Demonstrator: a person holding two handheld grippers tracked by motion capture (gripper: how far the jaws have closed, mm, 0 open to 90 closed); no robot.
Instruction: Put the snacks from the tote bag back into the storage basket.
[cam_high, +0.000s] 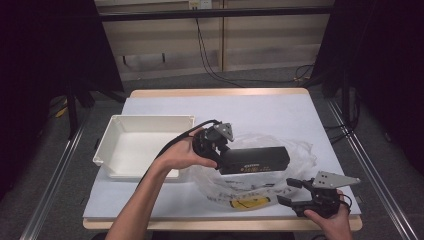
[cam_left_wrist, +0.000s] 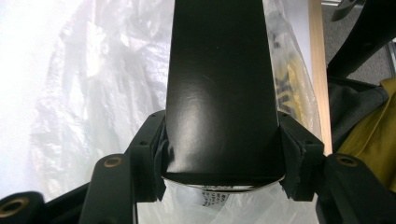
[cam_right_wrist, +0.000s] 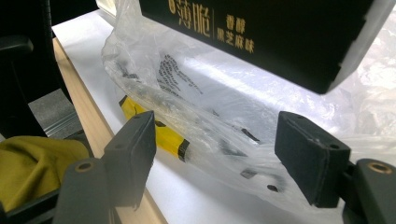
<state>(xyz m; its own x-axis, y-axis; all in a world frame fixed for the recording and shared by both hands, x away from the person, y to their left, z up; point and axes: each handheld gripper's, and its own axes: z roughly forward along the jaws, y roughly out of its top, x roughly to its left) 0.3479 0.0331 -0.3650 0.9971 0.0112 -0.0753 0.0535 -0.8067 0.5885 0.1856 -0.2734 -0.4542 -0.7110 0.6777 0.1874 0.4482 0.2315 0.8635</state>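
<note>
Your forearms are bare, no sleeves at the wrists. Your left gripper (cam_high: 220, 150) is black with a black cable looping off its back, a grey three-cornered plate on top, brass-ringed screw holes. Your right gripper (cam_high: 289, 191) matches: black jaws, blocky pads (cam_right_wrist: 312, 156), same grey plate.

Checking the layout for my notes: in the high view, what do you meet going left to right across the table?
White tray → left hand-held gripper → black box it grips, above the clear plastic bag → right hand-held gripper, jaws open.
</note>
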